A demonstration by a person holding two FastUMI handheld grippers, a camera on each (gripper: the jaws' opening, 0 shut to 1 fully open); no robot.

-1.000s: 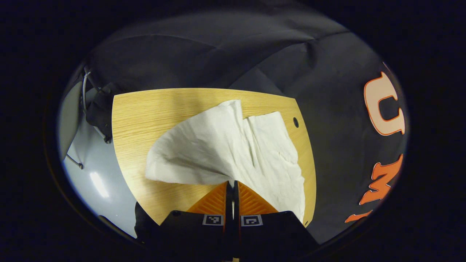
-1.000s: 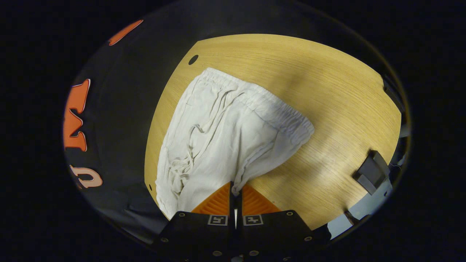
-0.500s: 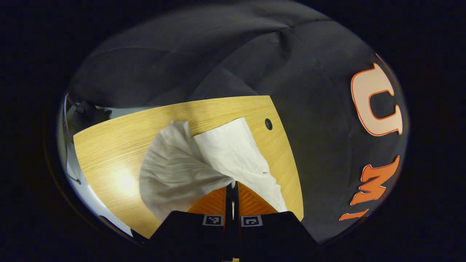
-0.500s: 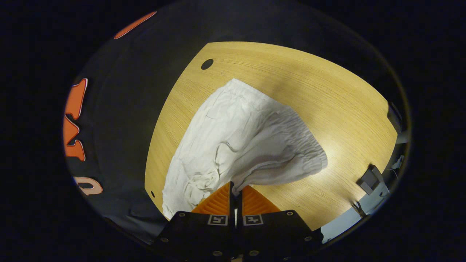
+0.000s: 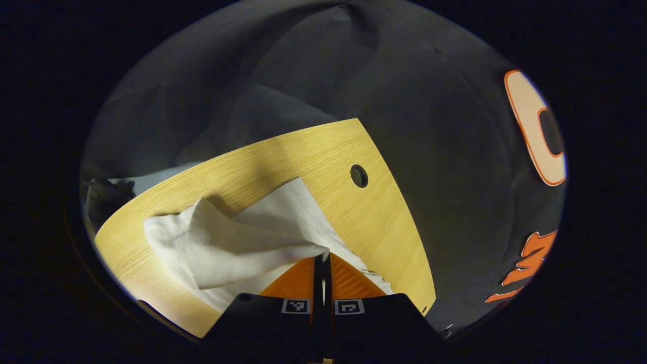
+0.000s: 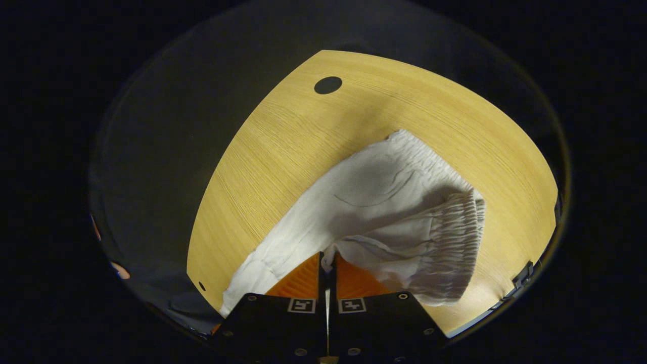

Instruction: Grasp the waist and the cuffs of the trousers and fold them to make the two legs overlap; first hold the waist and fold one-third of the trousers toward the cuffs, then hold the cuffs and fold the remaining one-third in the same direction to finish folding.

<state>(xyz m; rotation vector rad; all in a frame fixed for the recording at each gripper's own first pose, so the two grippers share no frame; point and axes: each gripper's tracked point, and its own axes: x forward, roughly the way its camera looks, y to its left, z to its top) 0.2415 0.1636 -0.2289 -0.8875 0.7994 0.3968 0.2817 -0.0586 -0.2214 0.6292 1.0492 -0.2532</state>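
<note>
White trousers point(image 6: 379, 202) lie on a light wooden table point(image 6: 283, 146). In the right gripper view the elastic waistband point(image 6: 455, 237) is lifted and curled over toward the right, and my right gripper point(image 6: 327, 259) is shut on the waist cloth just ahead of its tips. In the left gripper view the leg end of the trousers point(image 5: 237, 242) is raised off the table point(image 5: 323, 151), one cuff flopping to the left over the other. My left gripper point(image 5: 322, 258) is shut on that cuff cloth.
A round cable hole point(image 5: 359, 175) sits in the table near the edge that meets the black cloth wall; the cable hole point(image 6: 327, 84) is also seen beyond the waist. A dark clamp-like piece point(image 6: 520, 277) sits at the table's right rim.
Both grippers have carried their held edges sideways over the last second. The upper leg and the waist have swung across, and more bare table shows beside the cloth wall.
</note>
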